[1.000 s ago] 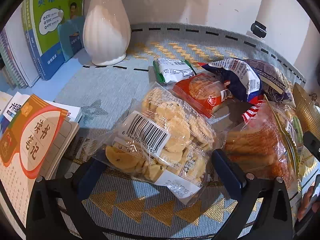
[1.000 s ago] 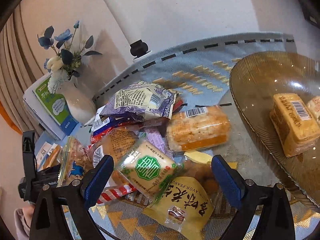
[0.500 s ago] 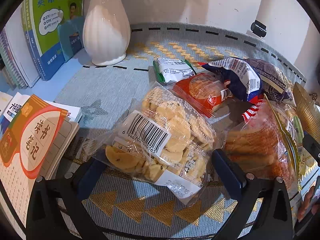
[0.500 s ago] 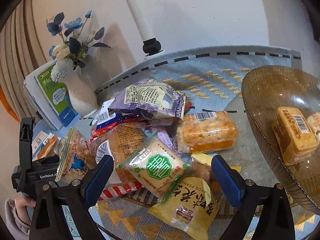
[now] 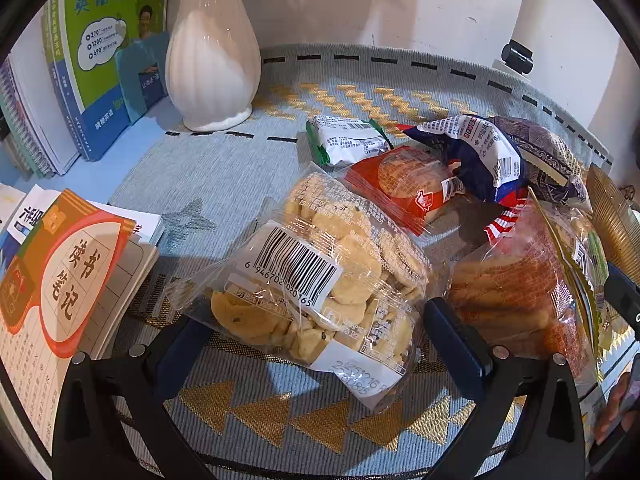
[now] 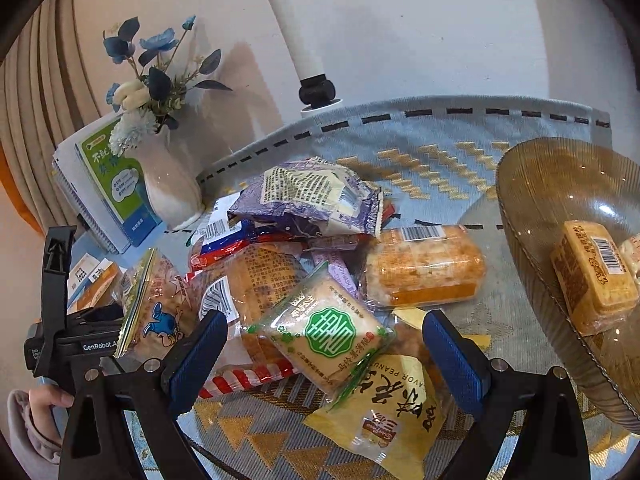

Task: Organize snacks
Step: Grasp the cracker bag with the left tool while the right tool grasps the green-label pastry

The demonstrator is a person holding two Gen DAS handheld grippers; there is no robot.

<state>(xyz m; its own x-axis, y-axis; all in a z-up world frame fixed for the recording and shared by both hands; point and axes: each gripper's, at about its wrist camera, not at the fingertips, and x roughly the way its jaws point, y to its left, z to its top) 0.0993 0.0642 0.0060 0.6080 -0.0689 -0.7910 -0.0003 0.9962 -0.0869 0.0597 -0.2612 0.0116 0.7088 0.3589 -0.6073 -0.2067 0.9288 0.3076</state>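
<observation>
A pile of snack packets lies on a blue patterned cloth (image 5: 208, 176). In the left wrist view my left gripper (image 5: 316, 344) is open, its fingers on either side of a clear bag of pale biscuits (image 5: 320, 272) with a barcode label. In the right wrist view my right gripper (image 6: 324, 352) is open around a packet with a green seal (image 6: 324, 336), which rests on a yellow peanut packet (image 6: 384, 412). An amber glass bowl (image 6: 540, 208) at the right holds a wrapped yellow cake (image 6: 592, 276).
A white vase (image 5: 208, 52) with blue flowers and upright books (image 5: 108, 40) stand at the back left. A notebook (image 5: 60, 280) lies at the left. Other packets show: a red one (image 5: 404, 184), a purple one (image 6: 312, 196) and an orange cake (image 6: 424, 268).
The right gripper's view has shifted right and slightly forward, so the pile and bowl sit further right and closer. The left gripper has stayed still around the biscuit bag.
</observation>
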